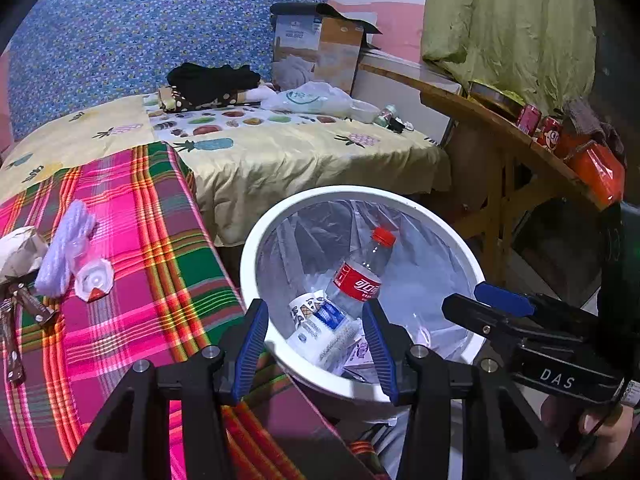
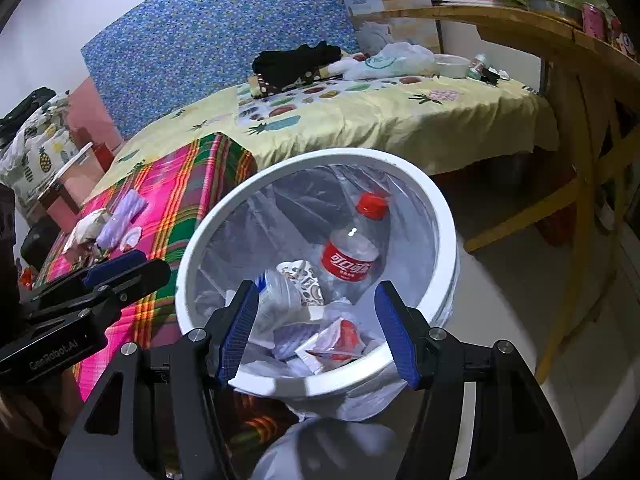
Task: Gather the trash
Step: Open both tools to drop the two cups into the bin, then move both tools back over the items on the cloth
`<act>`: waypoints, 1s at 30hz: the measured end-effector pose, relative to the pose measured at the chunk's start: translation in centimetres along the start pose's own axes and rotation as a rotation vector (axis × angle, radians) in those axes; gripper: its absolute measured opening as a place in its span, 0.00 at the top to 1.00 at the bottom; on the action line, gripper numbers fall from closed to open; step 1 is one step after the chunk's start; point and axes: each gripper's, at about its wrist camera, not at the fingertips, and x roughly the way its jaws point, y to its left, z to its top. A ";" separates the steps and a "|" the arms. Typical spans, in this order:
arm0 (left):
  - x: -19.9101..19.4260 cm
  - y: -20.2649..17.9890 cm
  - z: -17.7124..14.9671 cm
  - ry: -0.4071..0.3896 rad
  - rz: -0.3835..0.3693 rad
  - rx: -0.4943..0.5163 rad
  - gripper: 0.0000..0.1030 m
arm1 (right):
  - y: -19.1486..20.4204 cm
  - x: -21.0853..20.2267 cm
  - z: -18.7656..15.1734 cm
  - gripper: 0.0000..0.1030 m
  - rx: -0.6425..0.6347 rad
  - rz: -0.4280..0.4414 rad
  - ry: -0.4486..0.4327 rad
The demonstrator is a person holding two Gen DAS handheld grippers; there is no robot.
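Note:
A white trash bin [image 1: 256,240] with a clear liner stands beside the bed; it also shows in the right wrist view [image 2: 444,208]. Inside lie a red-capped cola bottle [image 1: 358,276] [image 2: 352,248], a paper cup [image 1: 308,308], a crushed clear bottle [image 2: 280,296] and wrappers [image 2: 336,338]. My left gripper [image 1: 316,348] is open and empty over the bin's near rim. My right gripper [image 2: 318,336] is open and empty above the bin. On the pink plaid cloth [image 1: 152,264] lie crumpled paper [image 1: 20,252], purple yarn [image 1: 66,248] and a white lid piece [image 1: 94,278].
The bed has a yellow pineapple sheet [image 1: 304,152] with black clothing [image 1: 212,80], a plastic bag [image 1: 312,98] and a cardboard box [image 1: 320,48]. A wooden table [image 1: 500,128] with red cans [image 1: 548,130] stands at the right. Bare floor [image 2: 520,280] lies right of the bin.

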 end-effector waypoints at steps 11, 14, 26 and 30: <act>-4.1 1.9 -1.4 -0.048 0.070 -0.045 0.53 | 2.7 -1.2 -0.1 0.40 -0.057 0.038 -0.019; -5.2 2.4 -1.9 -0.059 0.096 -0.060 0.53 | 3.6 -1.5 -0.2 0.40 -0.077 0.053 -0.024; -9.1 4.6 -4.4 -0.088 0.192 -0.116 0.53 | 7.1 -2.2 -1.0 0.40 -0.139 0.119 -0.028; -10.3 5.2 -5.3 -0.092 0.218 -0.135 0.53 | 8.0 -2.3 -1.6 0.40 -0.147 0.154 -0.021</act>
